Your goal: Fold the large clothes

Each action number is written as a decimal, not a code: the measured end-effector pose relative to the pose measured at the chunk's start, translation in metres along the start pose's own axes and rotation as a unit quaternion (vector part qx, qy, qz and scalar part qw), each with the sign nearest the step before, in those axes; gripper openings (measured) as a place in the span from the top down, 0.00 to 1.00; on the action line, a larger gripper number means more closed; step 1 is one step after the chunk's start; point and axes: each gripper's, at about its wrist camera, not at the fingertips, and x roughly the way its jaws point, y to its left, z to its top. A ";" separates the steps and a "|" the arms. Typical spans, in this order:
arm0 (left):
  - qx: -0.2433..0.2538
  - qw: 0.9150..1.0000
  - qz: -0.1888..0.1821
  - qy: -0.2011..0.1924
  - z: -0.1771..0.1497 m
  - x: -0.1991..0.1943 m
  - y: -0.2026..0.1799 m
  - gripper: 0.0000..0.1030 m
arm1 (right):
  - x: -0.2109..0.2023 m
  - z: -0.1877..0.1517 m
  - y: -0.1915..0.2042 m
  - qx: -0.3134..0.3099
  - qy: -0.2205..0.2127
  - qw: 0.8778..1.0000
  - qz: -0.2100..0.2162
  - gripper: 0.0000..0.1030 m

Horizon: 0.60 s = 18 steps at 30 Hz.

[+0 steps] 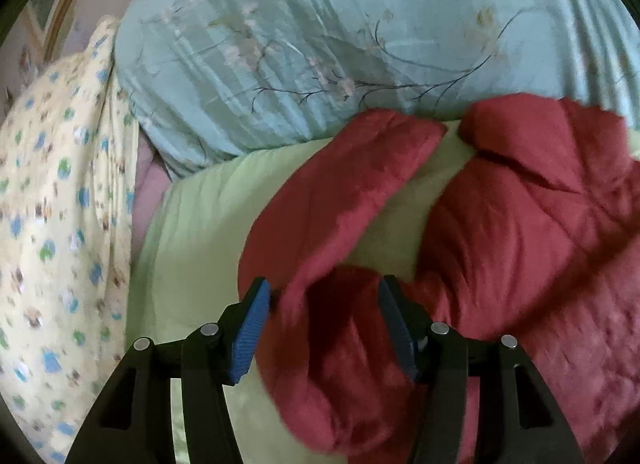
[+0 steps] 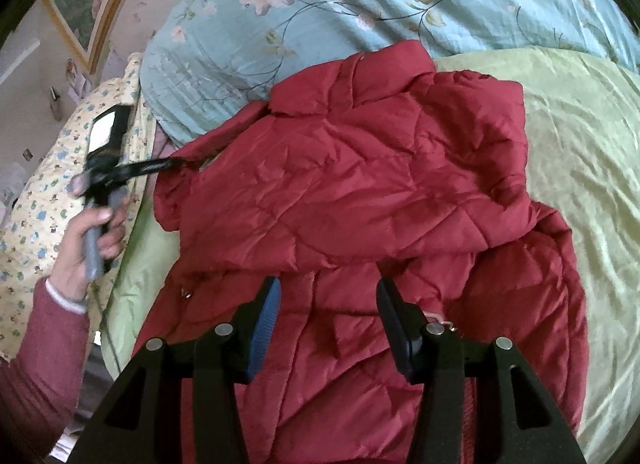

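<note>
A dark red quilted puffer jacket (image 2: 360,183) lies on a light green blanket (image 2: 580,167) on a bed, collar toward the far side. In the left wrist view its sleeve (image 1: 344,191) runs down between the fingers of my left gripper (image 1: 324,304), which is open around the fabric. In the right wrist view the left gripper (image 2: 176,163) reaches the sleeve end at the jacket's left side. My right gripper (image 2: 328,300) is open and hovers just above the jacket's lower body.
A teal floral quilt (image 2: 360,3) is bunched along the far side. A yellow patterned pillow (image 1: 60,203) lies at the left. A framed picture (image 2: 80,3) hangs on the wall at top left. The green blanket extends to the right.
</note>
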 end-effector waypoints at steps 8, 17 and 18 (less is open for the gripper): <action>0.035 0.995 0.079 0.042 0.037 0.071 -0.051 0.52 | -0.005 -0.008 0.008 0.003 0.001 1.000 0.024 0.49; -0.060 0.998 -0.007 0.033 0.031 0.071 -0.016 0.87 | -0.019 -0.010 0.000 0.015 -0.016 1.000 0.022 0.49; -0.075 0.997 -0.020 0.026 0.026 0.061 -0.008 0.88 | -0.021 -0.010 0.000 0.017 -0.019 0.999 0.022 0.49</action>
